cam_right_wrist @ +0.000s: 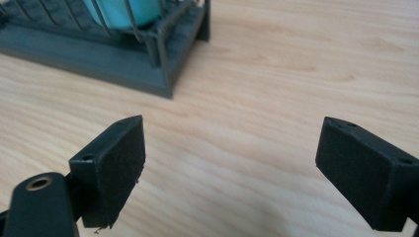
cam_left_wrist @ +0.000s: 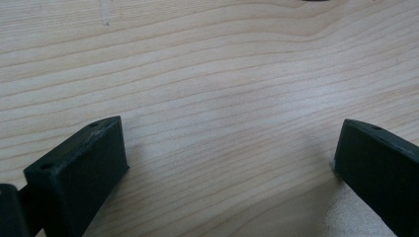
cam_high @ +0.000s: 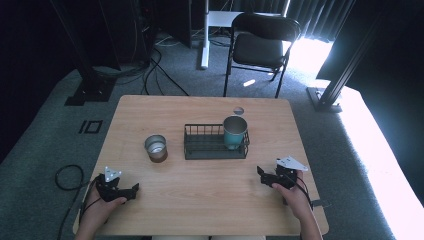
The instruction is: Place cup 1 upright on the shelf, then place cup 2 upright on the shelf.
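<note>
A dark wire rack [cam_high: 200, 148] sits mid-table, and a teal cup [cam_high: 234, 131] stands upright in its right end. Left of the rack, a brown metal cup [cam_high: 156, 148] stands on the bare wood. My left gripper [cam_high: 131, 191] rests near the front left of the table, open, with only wood grain between its jaws [cam_left_wrist: 232, 158]. My right gripper [cam_high: 263, 176] rests at the front right, open and empty [cam_right_wrist: 230, 163]. In the right gripper view the rack's corner [cam_right_wrist: 163, 74] and the teal cup's base [cam_right_wrist: 126, 11] lie ahead to the left.
The wooden table [cam_high: 210, 205] has a small round hole [cam_high: 238, 110] near its far edge. A black folding chair [cam_high: 260, 45] stands beyond the table, with cables on the grey carpet to the left and a black frame leg at right.
</note>
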`<state>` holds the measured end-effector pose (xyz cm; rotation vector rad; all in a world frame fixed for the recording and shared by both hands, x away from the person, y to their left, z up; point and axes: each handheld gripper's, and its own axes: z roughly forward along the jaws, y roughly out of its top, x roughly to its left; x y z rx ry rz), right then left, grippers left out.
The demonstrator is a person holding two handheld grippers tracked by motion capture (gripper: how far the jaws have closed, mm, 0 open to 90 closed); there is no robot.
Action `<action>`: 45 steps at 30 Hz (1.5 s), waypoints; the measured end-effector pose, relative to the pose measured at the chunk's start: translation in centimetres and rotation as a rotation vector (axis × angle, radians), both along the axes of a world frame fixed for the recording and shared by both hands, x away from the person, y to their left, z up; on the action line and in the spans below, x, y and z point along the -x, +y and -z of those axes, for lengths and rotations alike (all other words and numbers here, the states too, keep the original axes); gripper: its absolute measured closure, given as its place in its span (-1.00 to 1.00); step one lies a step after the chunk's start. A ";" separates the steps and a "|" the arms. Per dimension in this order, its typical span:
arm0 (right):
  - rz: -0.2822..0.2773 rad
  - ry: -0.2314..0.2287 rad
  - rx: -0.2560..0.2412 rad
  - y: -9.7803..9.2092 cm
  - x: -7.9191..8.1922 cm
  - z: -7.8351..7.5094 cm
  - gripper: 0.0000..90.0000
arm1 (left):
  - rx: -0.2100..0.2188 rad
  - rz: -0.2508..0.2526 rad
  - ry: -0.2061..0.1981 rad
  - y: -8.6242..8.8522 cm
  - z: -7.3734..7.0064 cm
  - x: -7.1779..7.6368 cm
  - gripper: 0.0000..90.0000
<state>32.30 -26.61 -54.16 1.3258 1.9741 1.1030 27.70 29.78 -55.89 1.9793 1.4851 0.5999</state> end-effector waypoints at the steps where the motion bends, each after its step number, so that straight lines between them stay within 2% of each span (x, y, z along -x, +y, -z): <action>1: 0.003 0.007 0.003 -0.2 0.1 0.1 -0.74 | 0.000 0.000 0.000 0.0 0.0 0.0 -0.99; 7: 0.023 0.042 0.019 -1.3 0.7 0.8 -0.74 | 0.000 0.000 0.000 0.0 0.0 0.0 -0.99; 14: 0.019 0.075 0.044 -1.9 1.3 1.3 -0.74 | 0.000 0.000 0.000 0.0 0.0 0.0 -0.99; 19: 0.015 0.100 0.034 -2.1 1.3 1.5 -0.74 | 0.000 0.000 0.000 0.0 0.0 0.0 -0.99; 25: 0.003 0.147 0.109 -2.0 1.2 1.7 -0.73 | -0.001 0.000 0.000 0.0 0.0 0.0 -0.99; 27: 0.014 0.173 0.092 -2.0 1.0 1.8 -0.74 | -0.001 0.000 0.001 0.0 0.0 0.0 -0.99; 45: 0.011 0.174 0.092 -2.0 1.0 1.8 -0.75 | 0.000 0.012 0.002 -0.1 0.0 0.3 -0.99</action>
